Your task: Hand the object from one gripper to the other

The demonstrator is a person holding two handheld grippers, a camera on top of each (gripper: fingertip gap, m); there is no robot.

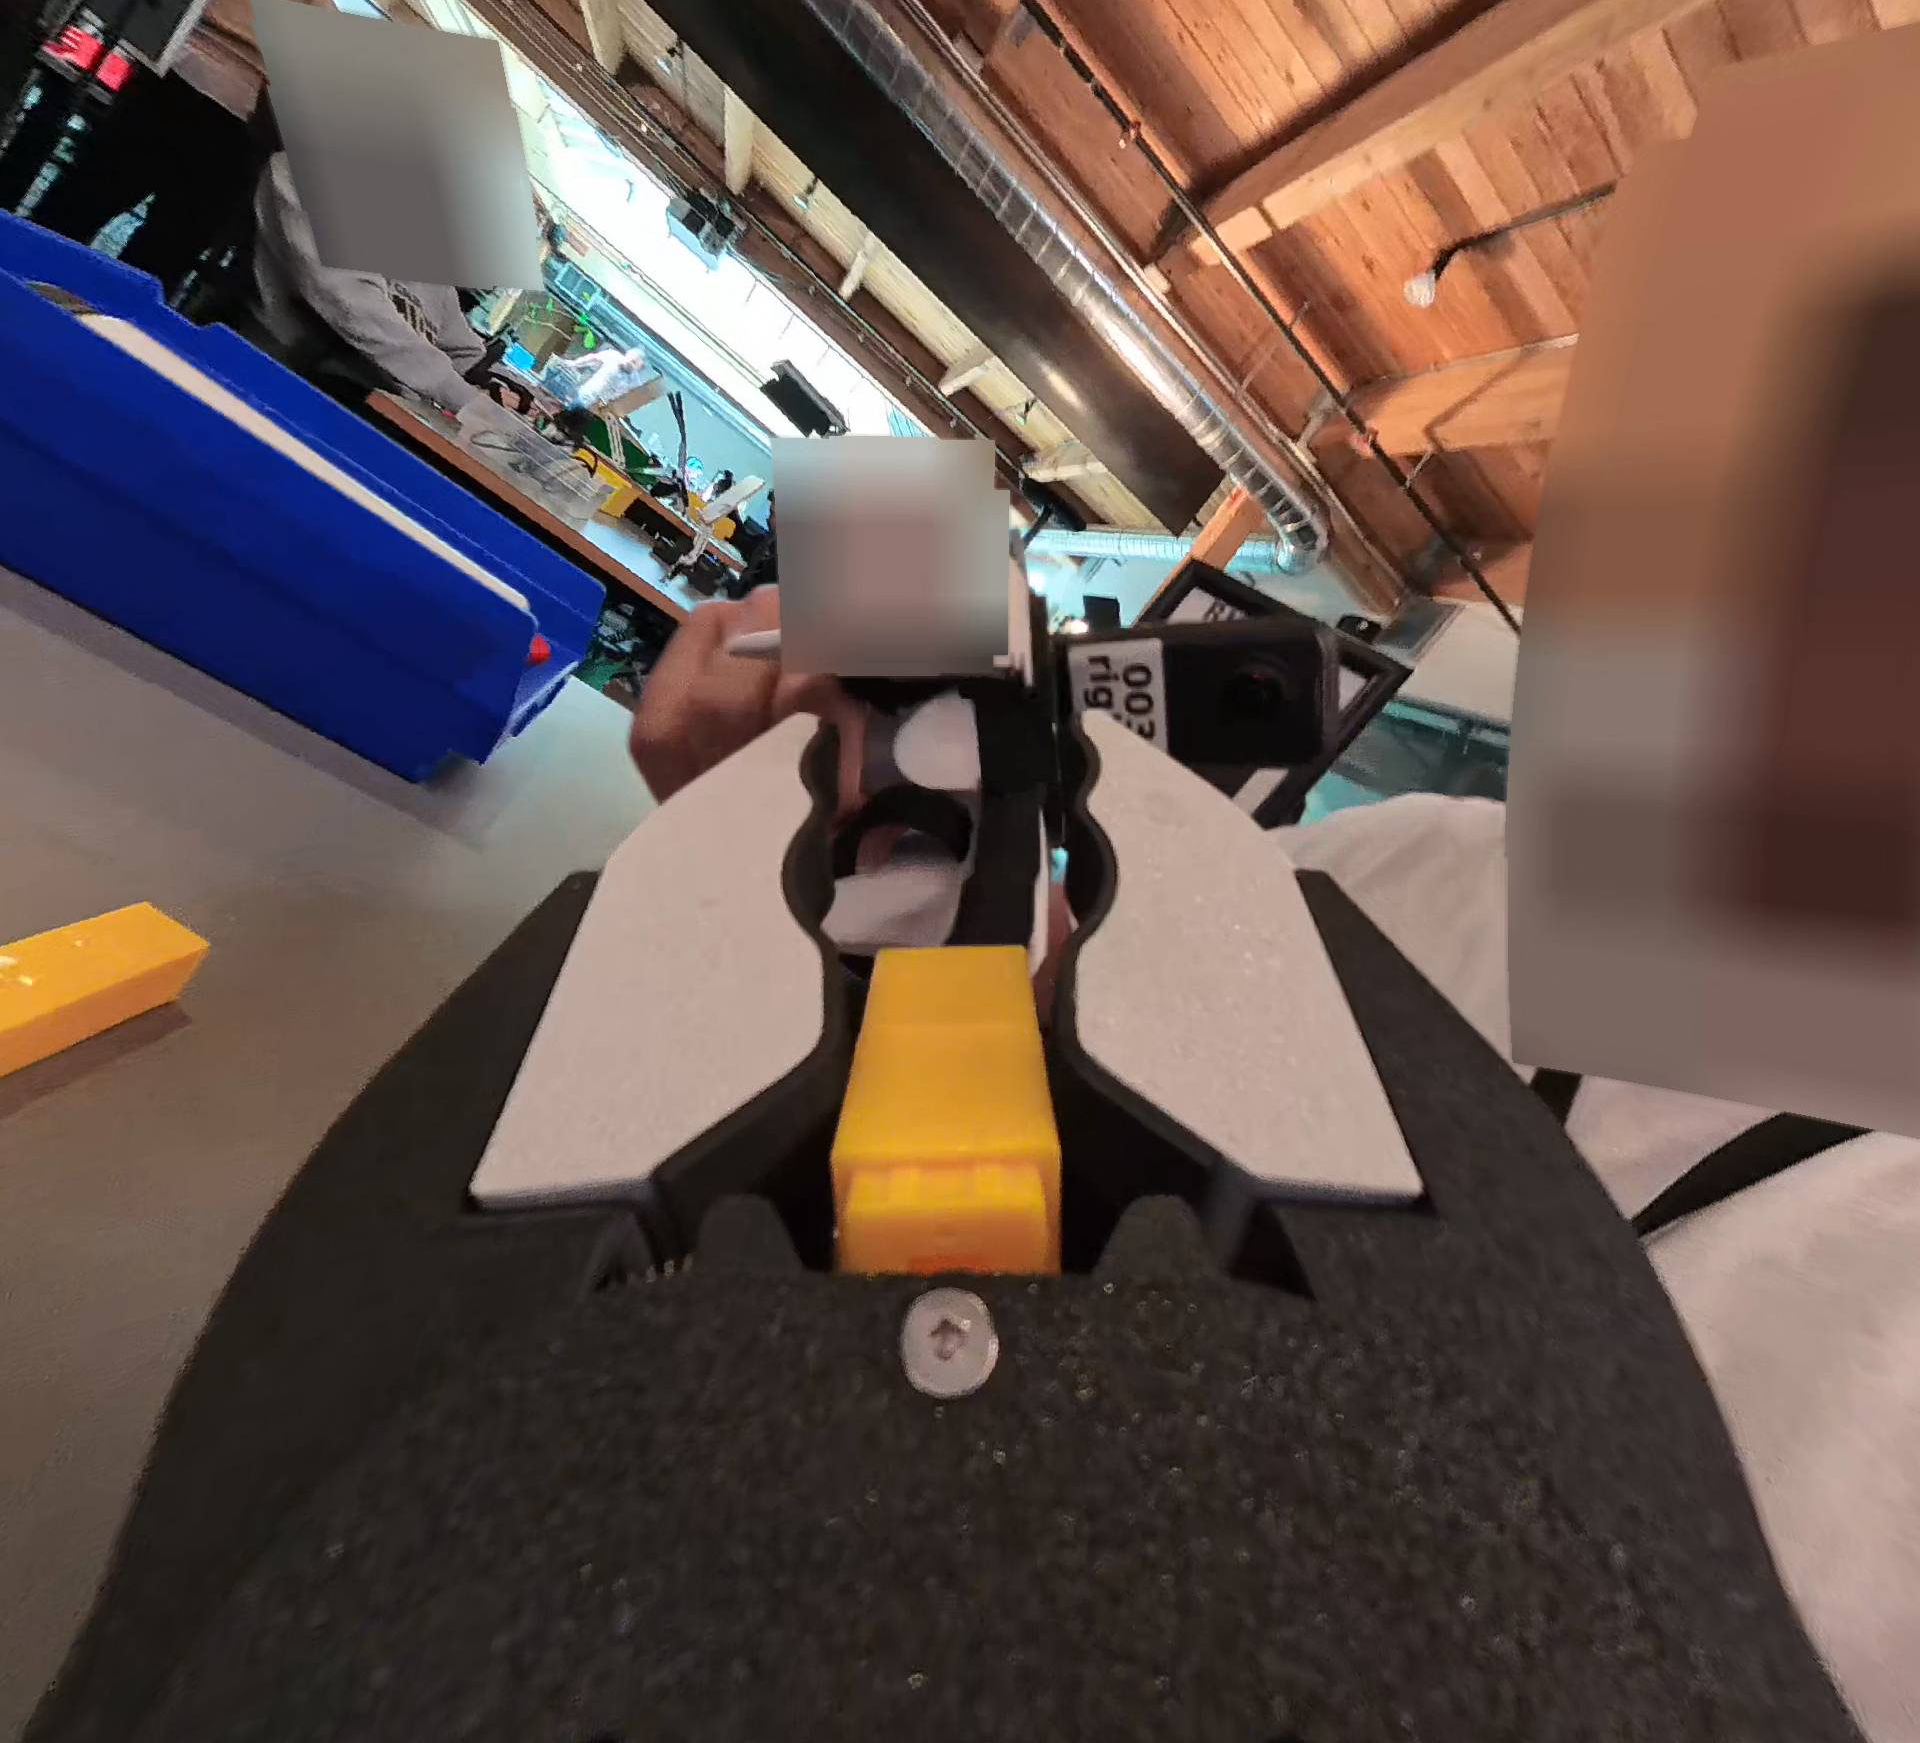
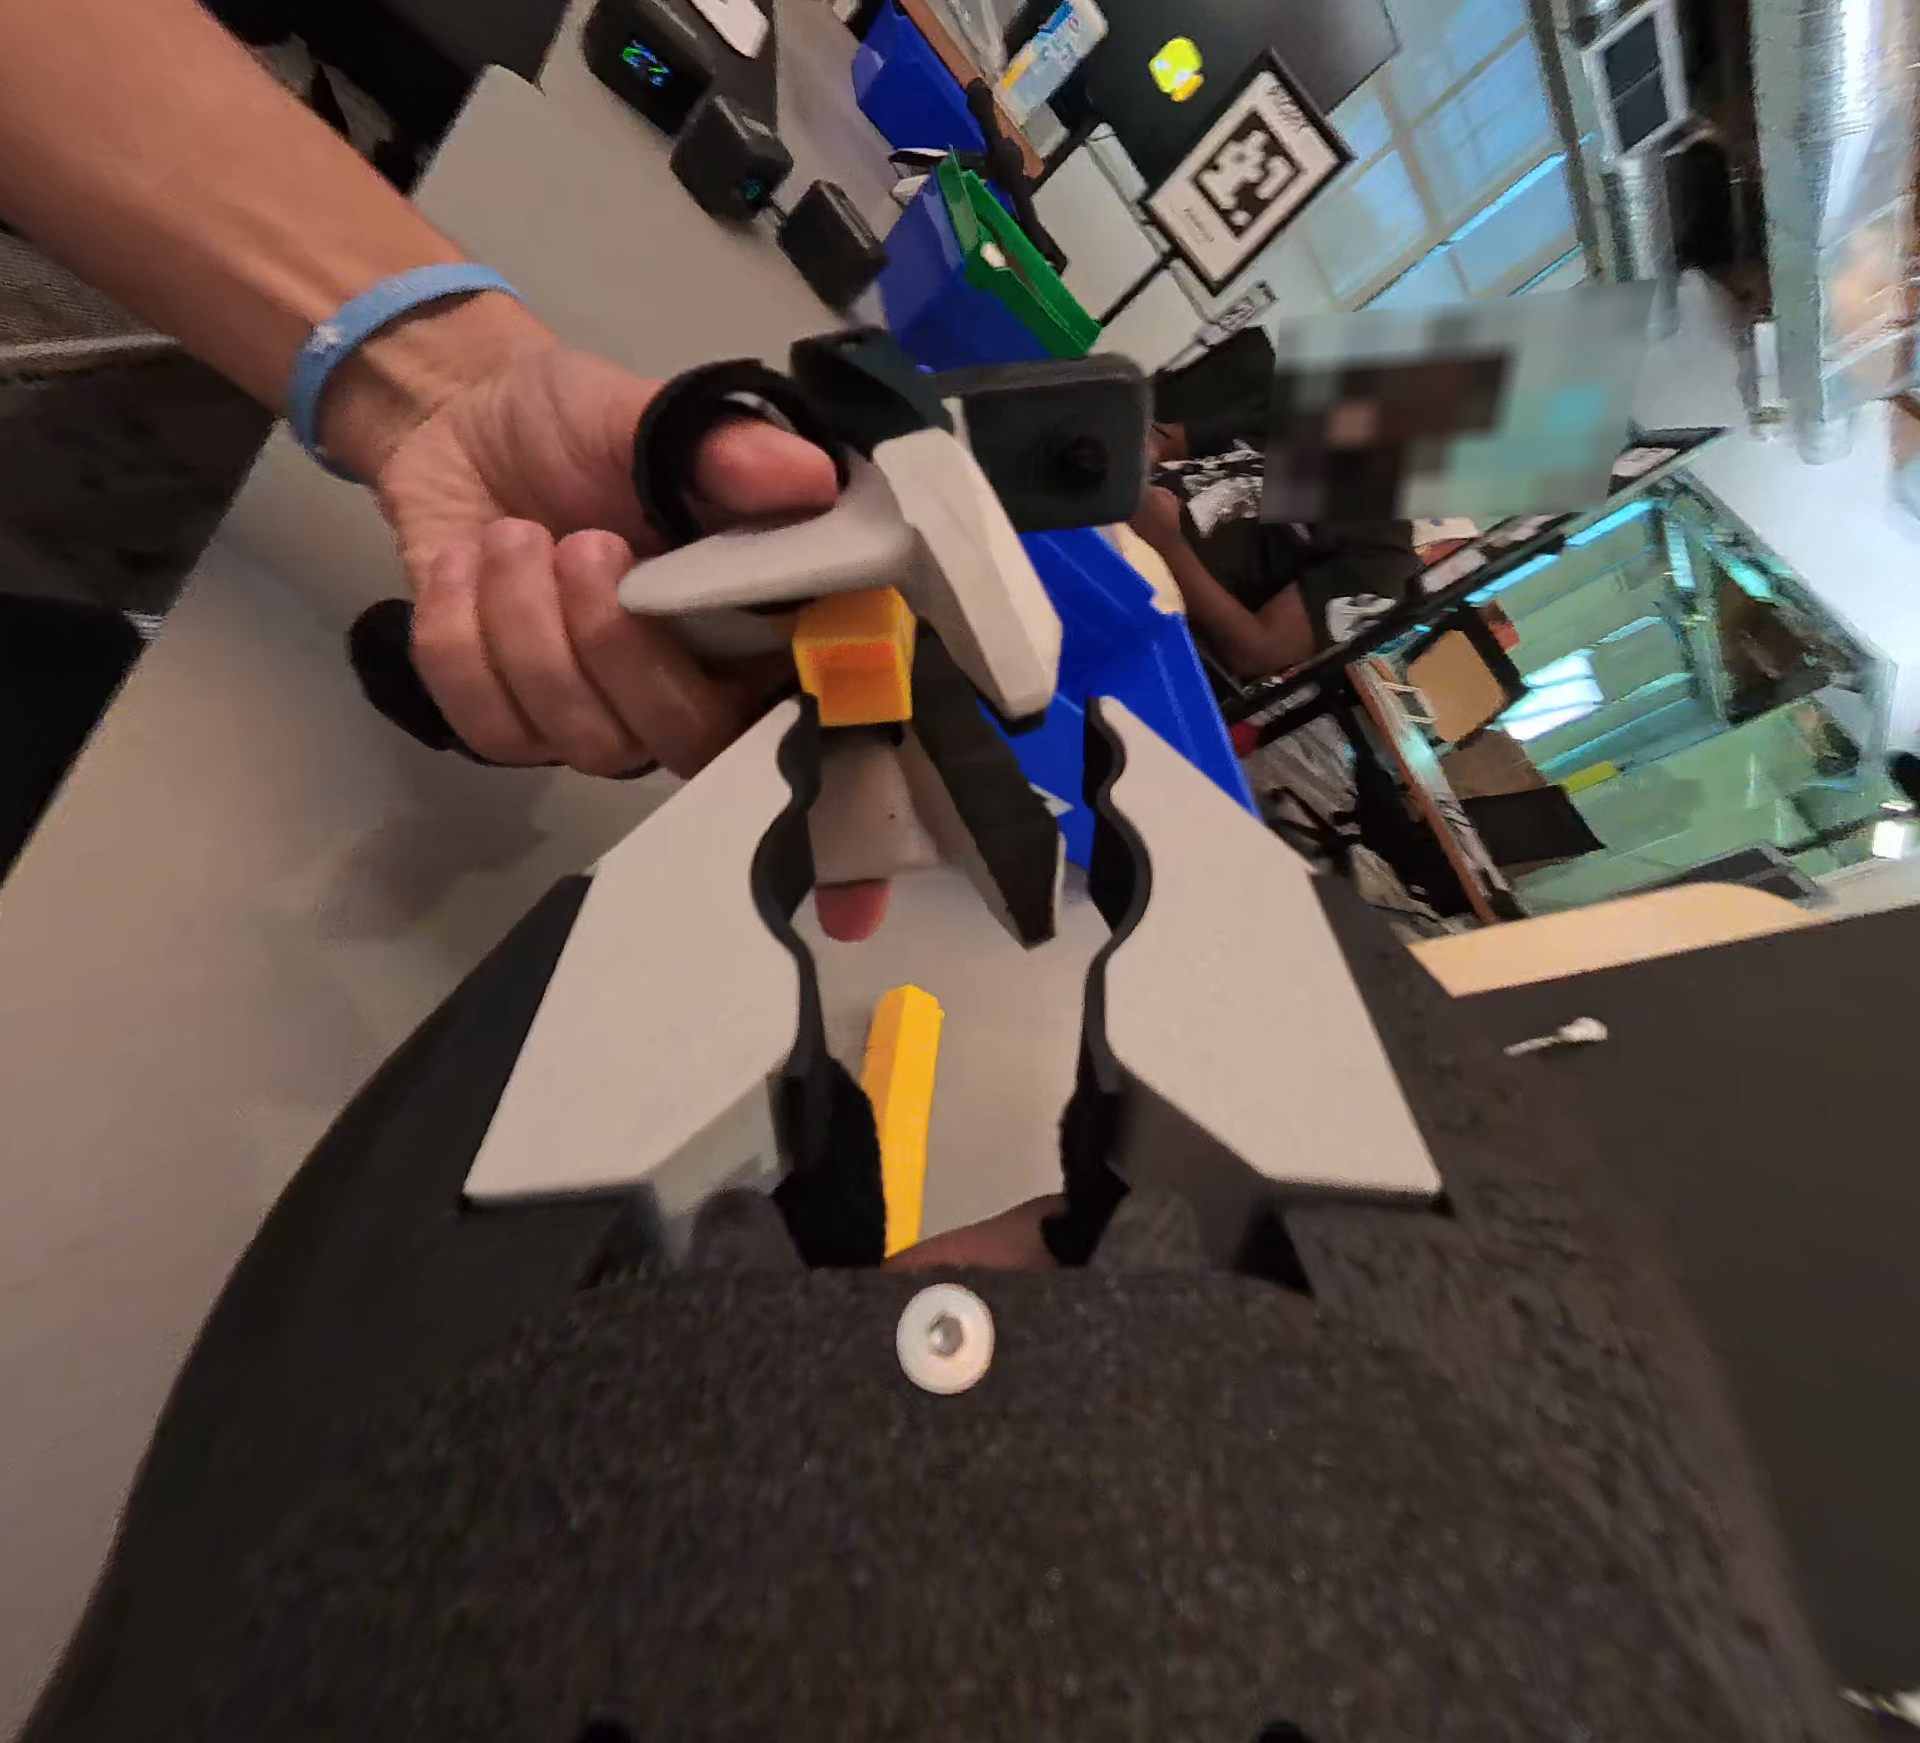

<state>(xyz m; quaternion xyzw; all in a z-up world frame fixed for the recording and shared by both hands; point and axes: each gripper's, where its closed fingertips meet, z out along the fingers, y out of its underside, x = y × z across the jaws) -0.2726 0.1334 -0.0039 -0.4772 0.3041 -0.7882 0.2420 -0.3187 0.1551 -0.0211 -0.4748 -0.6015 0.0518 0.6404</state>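
Midair above the grey table (image 2: 260, 914), the left gripper (image 1: 951, 862) clamps a yellow block (image 1: 945, 1101) lengthwise between its jaws. Opposite, the right gripper (image 2: 940, 820) faces it, jaws apart and empty. Another yellow block (image 1: 83, 976) lies near the table's left edge, beside a blue bin (image 1: 260, 530). A white label on the right gripper's camera (image 1: 1257, 685) carries print.

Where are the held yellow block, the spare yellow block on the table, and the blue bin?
held yellow block (image 1: 945, 1111): left wrist view, its top face between the left tool's fingers.
spare yellow block (image 1: 88, 976): left wrist view, its upper face, lying on the table.
blue bin (image 1: 260, 540): left wrist view, its side wall.
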